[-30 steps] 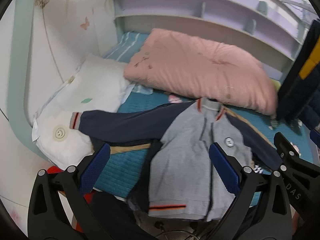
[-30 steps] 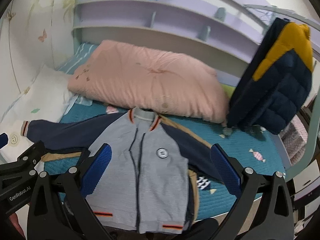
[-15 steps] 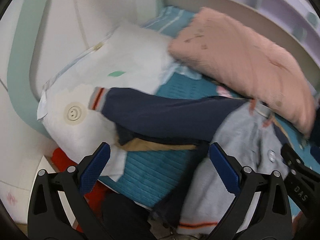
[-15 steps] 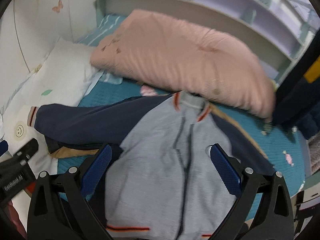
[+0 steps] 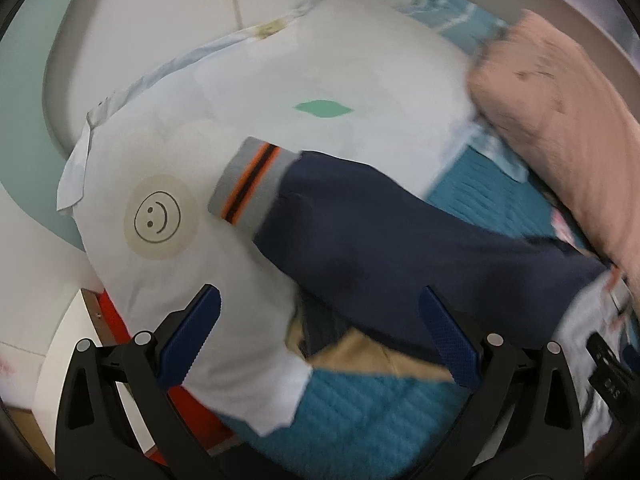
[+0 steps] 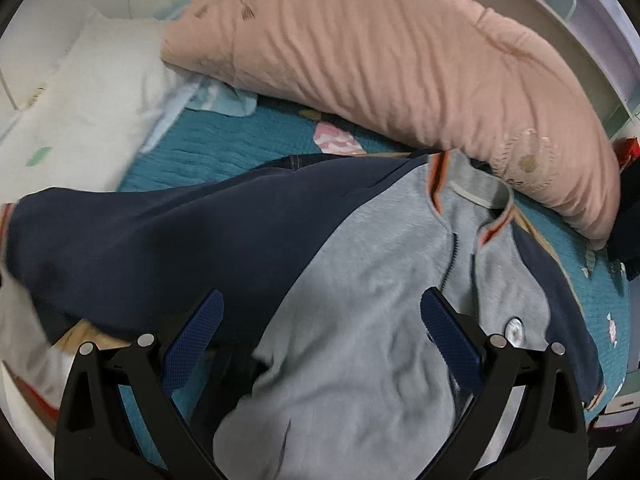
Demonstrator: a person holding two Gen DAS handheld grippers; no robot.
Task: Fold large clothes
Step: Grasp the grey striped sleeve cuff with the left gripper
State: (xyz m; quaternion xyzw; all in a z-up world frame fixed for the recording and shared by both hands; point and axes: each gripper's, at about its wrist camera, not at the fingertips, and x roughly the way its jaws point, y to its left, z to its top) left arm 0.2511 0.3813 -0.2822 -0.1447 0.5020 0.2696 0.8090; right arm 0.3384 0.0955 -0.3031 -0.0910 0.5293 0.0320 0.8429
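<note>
Both grippers have swung left and closer. The left gripper [image 5: 320,340], jaws spread and empty, faces the navy sleeve [image 5: 380,240] lying over the white pillow [image 5: 280,92] at the teal quilted bed's [image 6: 224,148] left edge, likely to fold it inward. The right gripper [image 6: 320,340], equally released, hovers over the grey-and-navy zip jacket [image 6: 360,340] spread flat mid-bed.

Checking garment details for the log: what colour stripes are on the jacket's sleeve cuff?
Orange and dark stripes on a grey cuff, clearest in the left wrist view.
</note>
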